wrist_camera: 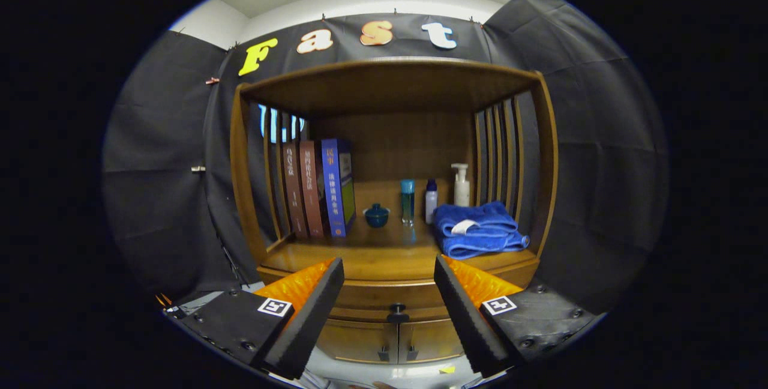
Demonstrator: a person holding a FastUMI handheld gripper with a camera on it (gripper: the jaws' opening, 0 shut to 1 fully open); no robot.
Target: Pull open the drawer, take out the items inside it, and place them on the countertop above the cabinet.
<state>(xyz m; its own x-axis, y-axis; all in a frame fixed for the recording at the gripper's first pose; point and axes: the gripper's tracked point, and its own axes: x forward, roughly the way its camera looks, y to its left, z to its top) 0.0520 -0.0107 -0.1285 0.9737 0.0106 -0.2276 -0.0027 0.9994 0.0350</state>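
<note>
Tongs (pixel 389 281) hung spread wide apart, nothing held between the fingers (pixel 312 308), facing a wooden cabinet (pixel 543 155). Right between the two fingers sat the drawer (pixel 384 294), fully closed, a shallow strip of warm brown wood running across the cabinet front just under the countertop (pixel 372 260). And there was its knob (pixel 397 313), small, round and dark, centred on the drawer's lower edge, apart from both fingers. Below the drawer, two closed doors (pixel 360 338) met at the middle with small dark handles. Up on the countertop, beyond the fingers, three books (pixel 318 188) stood upright at the left; a small teal lidded jar (pixel 377 215), a tall blue-green bottle (pixel 407 200) and a small white bottle (pixel 431 201) lined up across the middle; a white pump bottle (pixel 461 185) stood behind a folded blue towel (pixel 477 228) at the right.
</note>
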